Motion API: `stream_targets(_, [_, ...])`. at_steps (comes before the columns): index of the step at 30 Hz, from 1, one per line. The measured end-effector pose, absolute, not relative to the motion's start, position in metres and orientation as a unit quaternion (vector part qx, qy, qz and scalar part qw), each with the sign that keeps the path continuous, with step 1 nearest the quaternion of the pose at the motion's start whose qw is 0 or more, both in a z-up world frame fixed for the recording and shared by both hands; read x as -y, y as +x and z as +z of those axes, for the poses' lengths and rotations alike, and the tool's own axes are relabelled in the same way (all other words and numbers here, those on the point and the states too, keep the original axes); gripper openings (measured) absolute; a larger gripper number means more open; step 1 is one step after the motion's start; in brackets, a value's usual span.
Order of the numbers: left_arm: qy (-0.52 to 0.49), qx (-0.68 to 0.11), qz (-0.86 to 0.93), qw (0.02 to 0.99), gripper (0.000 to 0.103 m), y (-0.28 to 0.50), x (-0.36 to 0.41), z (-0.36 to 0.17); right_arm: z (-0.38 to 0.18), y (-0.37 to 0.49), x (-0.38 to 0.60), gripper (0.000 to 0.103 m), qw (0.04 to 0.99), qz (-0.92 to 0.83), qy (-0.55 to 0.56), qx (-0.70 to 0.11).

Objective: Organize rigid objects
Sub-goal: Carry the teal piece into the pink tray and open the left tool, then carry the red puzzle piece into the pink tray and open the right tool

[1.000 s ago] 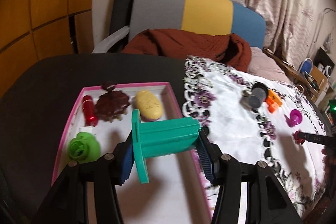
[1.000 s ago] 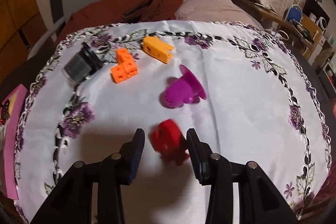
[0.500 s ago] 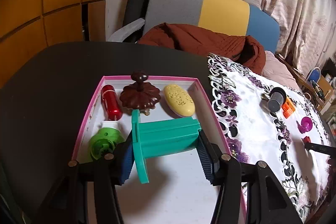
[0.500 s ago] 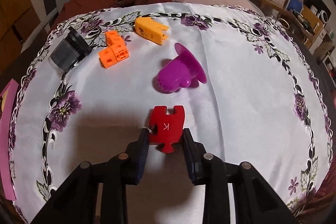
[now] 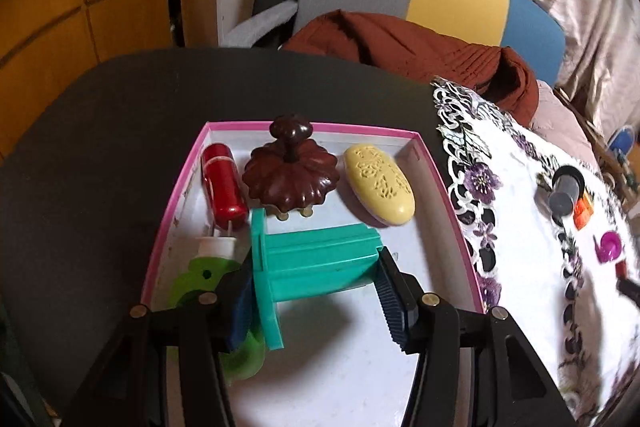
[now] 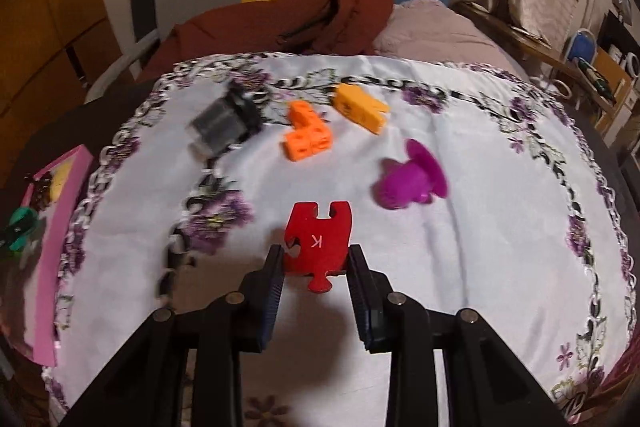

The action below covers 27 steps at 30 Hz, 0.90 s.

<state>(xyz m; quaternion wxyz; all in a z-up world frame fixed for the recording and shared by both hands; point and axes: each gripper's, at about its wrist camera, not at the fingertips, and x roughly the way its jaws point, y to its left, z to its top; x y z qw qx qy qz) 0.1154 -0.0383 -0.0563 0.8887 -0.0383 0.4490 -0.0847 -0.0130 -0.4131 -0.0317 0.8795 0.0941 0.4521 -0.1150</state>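
Two pairs of tongs were each clamped on a piece. From the left wrist, the left tongs (image 5: pixel 316 281) held a teal block (image 5: pixel 316 261) crosswise, its long axis running from pad to pad, its flat flange beside the left pad. It hung just above the white floor of the pink-rimmed tray (image 5: pixel 436 171), the free spot lying straight below, while the red tube (image 5: pixel 222 183), brown lid (image 5: pixel 289 174) and yellow soap (image 5: pixel 379 183) lay farther ahead. A second earlier the tray sat smaller and lower-left; the block had since come over it. From the right wrist, the right tongs (image 6: pixel 316 269) pinched a red puzzle piece (image 6: pixel 319 241), flat, pointing forward; the tray lay well off to the left. A second before, those pads stood apart around it.
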Motion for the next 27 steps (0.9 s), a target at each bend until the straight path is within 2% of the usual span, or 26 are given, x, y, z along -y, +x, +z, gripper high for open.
stream_targets(2, [-0.042,-0.449,-0.079,0.889,0.057,0.118,0.037,-0.055,-0.028,-0.011,0.399,0.031,0.883,-0.096,0.1,-0.448])
stream_targets(4, [-0.039,-0.446,-0.076,0.891,0.065,0.12,0.037,-0.055,-0.024,-0.008,0.384,0.031,0.886,-0.08,0.096,-0.446])
stream_targets(11, [-0.055,-0.446,-0.075,0.89,0.079,0.121,0.026,-0.052,-0.022,0.0,0.34,0.031,0.889,-0.029,0.1,-0.445])
stream_targets(15, [-0.066,-0.423,-0.07,0.901,0.099,0.097,0.017,-0.042,-0.022,0.005,0.313,0.031,0.888,0.008,0.109,-0.447])
stream_targets(27, [-0.048,-0.404,-0.086,0.909,0.101,0.035,0.008,-0.04,-0.02,0.029,0.23,0.031,0.881,0.097,0.08,-0.456])
